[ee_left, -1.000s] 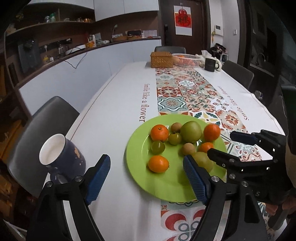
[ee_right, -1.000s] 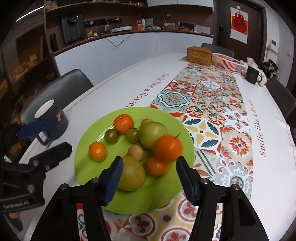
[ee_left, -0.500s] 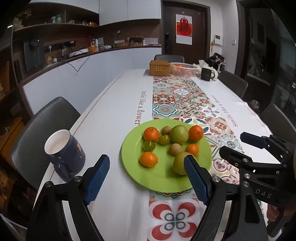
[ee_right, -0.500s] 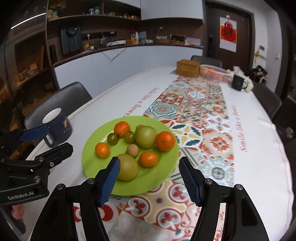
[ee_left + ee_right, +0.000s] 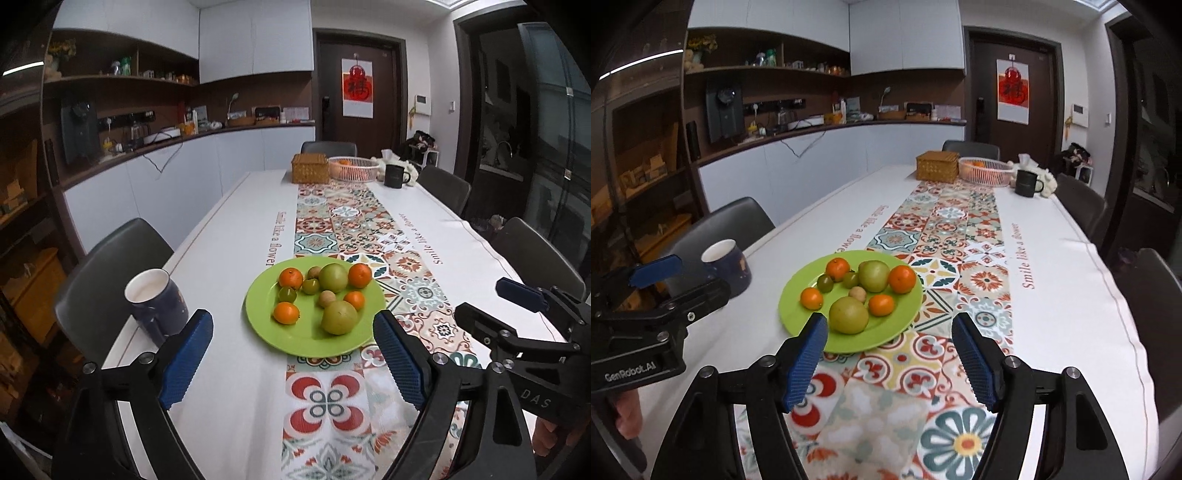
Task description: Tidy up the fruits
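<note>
Long white bench point(image 5: 229, 236) with tiled runner point(image 5: 354, 229); green plate point(image 5: 295, 332) of fruits point(image 5: 333, 277) at frame centre (mug point(image 5: 155, 302) left). Both tools, left tool point(image 5: 291, 354) and right tool point(image 5: 890, 354), spread apart, empty. Kitchen shelves upper left.

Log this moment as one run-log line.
left tool: open, empty | right tool: open, empty | fruits: all on plate | mug: left of plate

Both wrist views face down-table, sharing green plate point(image 5: 266, 332) point(image 5: 792, 314)
</note>
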Tool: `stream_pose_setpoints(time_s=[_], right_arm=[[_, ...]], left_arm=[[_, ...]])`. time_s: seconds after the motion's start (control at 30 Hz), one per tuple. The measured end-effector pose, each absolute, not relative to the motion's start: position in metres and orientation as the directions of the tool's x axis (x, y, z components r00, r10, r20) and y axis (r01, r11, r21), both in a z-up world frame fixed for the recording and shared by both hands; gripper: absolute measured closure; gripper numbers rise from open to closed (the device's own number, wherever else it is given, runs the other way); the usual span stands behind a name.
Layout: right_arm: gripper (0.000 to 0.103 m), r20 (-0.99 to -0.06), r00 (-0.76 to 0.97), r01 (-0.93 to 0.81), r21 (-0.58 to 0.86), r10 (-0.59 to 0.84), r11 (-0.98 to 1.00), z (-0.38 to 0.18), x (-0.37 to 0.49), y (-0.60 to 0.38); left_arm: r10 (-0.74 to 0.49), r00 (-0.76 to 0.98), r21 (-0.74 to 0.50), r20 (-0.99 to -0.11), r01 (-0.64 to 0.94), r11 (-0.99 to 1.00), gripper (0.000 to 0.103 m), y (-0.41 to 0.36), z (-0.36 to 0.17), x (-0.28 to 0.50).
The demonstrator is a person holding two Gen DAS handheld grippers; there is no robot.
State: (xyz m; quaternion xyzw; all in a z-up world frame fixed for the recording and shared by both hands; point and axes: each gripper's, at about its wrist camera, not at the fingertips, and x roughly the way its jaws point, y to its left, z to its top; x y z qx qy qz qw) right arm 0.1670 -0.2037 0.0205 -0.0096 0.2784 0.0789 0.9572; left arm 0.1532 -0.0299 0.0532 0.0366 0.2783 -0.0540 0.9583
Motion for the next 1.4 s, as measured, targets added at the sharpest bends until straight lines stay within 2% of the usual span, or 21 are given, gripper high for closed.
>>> stream_pose_setpoints(time_s=[0.13,0.33,0.6,0.8,1.4], right_arm=[[0.025,-0.512,0.852,-0.112,0.025,0.109,0.993,0.028,0.138,-0.209],[0.021,-0.499,0.863,-0.073,0.031,0.079,0.997,0.032,0.103,-0.214],[0.017,-0.457,0.886,-0.075,0.012,0.072,0.997,0.039,0.061,-0.213],[0.017,-0.430,0.901,-0.063,0.008,0.060,0.998,0.042,0.039,-0.214],[0.016,-0.437,0.897,-0.059,0.010,0.058,0.998,0.037,0.026,-0.215]], left_arm=[[-0.087,0.855,0.052,-0.512,0.132,0.990,0.010,-0.032,0.059,0.128],[-0.082,0.867,0.063,-0.492,0.130,0.990,0.005,-0.033,0.062,0.097],[-0.087,0.878,0.045,-0.471,0.123,0.991,0.004,-0.030,0.064,0.060],[-0.085,0.886,0.047,-0.456,0.119,0.992,0.001,-0.031,0.065,0.038],[-0.073,0.891,0.061,-0.449,0.112,0.992,0.000,-0.033,0.059,0.027]])
